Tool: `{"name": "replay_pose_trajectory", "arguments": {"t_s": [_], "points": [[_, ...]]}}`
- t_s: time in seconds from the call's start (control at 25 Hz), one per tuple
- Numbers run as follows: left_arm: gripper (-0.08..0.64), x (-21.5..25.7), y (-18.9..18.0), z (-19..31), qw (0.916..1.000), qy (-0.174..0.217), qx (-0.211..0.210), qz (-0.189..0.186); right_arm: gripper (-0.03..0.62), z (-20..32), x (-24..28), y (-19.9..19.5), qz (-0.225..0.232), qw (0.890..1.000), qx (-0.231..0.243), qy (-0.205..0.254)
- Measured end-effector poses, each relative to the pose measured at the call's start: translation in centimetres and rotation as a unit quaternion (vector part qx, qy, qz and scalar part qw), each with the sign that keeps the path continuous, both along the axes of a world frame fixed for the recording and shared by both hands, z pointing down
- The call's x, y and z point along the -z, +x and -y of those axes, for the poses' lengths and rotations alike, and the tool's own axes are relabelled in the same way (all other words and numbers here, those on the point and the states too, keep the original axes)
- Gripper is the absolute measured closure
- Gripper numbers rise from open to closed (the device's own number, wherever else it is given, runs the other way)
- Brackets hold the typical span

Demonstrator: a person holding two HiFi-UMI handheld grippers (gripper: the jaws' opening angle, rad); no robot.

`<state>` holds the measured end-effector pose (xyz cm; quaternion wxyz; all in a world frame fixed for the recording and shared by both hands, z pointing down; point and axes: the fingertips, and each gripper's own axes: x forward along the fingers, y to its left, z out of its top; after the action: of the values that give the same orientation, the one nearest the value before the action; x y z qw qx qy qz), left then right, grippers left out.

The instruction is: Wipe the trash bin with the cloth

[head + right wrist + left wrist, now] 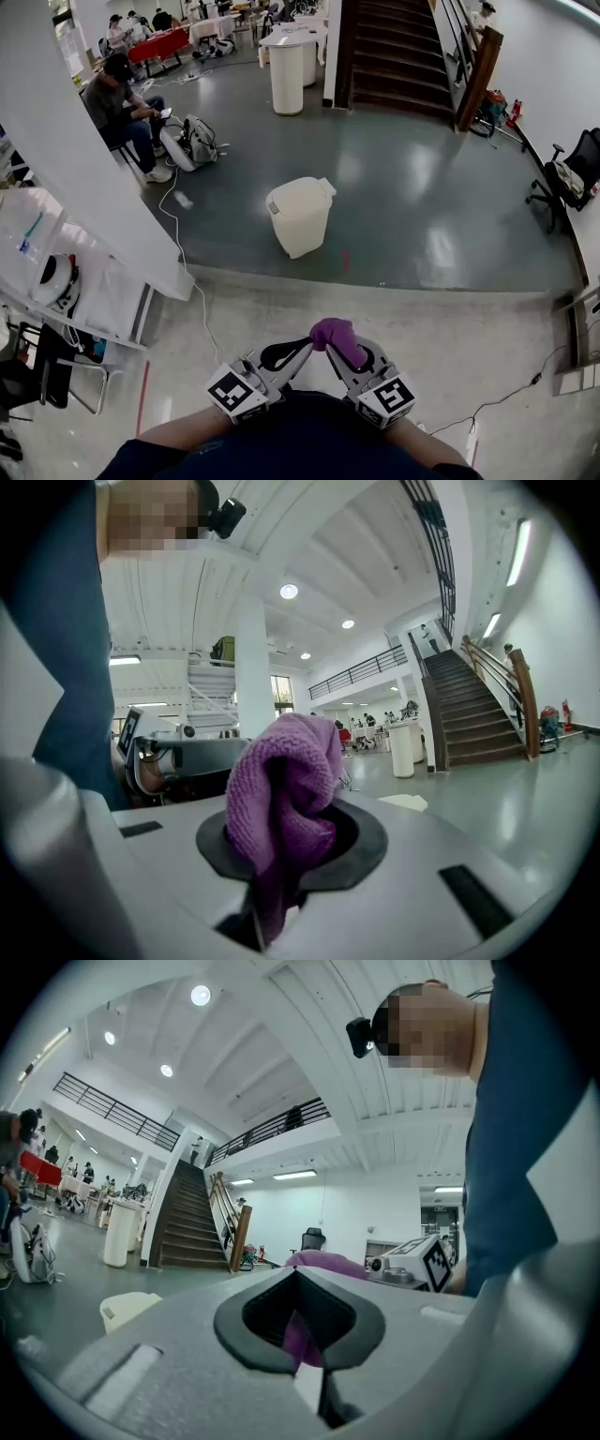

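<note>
Ahead of both tongs, well apart across the floor: the bin (300,216), upright.
Left tongs (296,1279) are clenched, with a purple sliver in their gap that may or may not be nipped. Touching their tip, the cloth (336,339) is bunched in the clamped right tongs (314,803). The bin stands roughly midway between them, so the right must carry it forward.

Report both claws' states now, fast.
Left claw: shut; purple cloth shows through its gap, nipped or not cannot be told.
Right claw: shut on the purple cloth.
</note>
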<state>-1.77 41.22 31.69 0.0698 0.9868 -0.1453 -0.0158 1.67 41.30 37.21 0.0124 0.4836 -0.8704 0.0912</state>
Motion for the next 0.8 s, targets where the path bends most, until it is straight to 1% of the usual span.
{"name": "replay_pose_trajectory", "arguments": {"t_s": [0.08, 0.2, 0.36, 0.56, 0.8], "points": [[0.562, -0.1, 0.2, 1.0, 0.9999, -0.006, 0.011, -0.001, 0.518, 0.8, -0.2, 0.7, -0.006, 1.000, 0.003, -0.006], [0.563, -0.3, 0.0, 3.4, 0.9996, -0.012, 0.024, -0.012, 0.518, 2.8, -0.1, 1.2, -0.012, 1.000, 0.001, -0.002], [0.562, -0.7, 0.4, 7.5, 0.9995, -0.010, 0.017, -0.024, 0.518, 7.4, -0.1, 2.0, -0.020, 1.000, -0.009, 0.007], [0.562, -1.1, 0.8, 15.2, 0.9996, -0.001, -0.005, -0.027, 0.518, 15.1, -0.7, 3.0, -0.034, 0.999, -0.035, 0.006], [0.563, -0.7, 0.3, 25.9, 0.9994, 0.004, -0.029, -0.018, 0.518, 25.1, -0.5, 1.6, -0.036, 0.998, -0.049, -0.002]]}}
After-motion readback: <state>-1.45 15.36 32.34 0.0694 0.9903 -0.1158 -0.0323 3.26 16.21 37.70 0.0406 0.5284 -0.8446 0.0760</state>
